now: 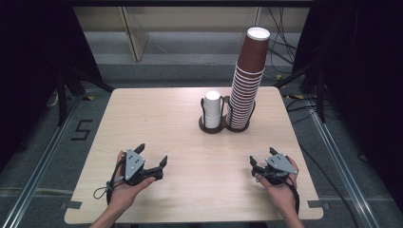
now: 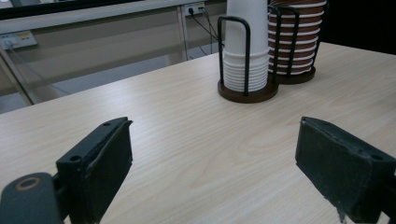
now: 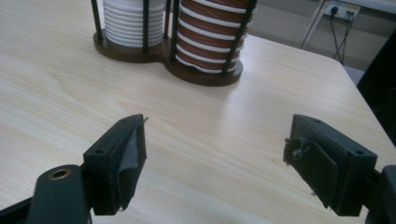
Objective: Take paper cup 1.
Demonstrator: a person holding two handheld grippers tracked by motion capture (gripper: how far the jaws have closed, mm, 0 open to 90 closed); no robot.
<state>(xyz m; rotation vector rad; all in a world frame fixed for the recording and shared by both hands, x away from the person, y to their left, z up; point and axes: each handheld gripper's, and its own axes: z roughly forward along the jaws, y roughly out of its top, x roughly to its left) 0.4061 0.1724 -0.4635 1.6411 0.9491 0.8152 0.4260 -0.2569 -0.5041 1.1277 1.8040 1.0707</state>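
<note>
A dark two-ring cup holder (image 1: 204, 127) stands at the back middle of the wooden table (image 1: 152, 114). Its left ring holds a short stack of white paper cups (image 1: 212, 108), its right ring a tall stack of brown cups (image 1: 247, 80) that leans slightly. My left gripper (image 1: 153, 154) rests low near the front left, held in a hand, open, with nothing between its jaws. My right gripper (image 1: 262, 156) sits near the front right, also open and holding nothing. The left gripper view has the left gripper (image 2: 212, 135) facing the white cups (image 2: 245, 60). The right gripper (image 3: 217, 135) faces the brown cups (image 3: 210, 42).
The table's front edge lies just behind both hands, and its right edge runs close to the right hand. Dark stands and cables (image 1: 285, 47) crowd the floor at the back right. A floor mark shaped like a 5 (image 1: 81, 129) lies left of the table.
</note>
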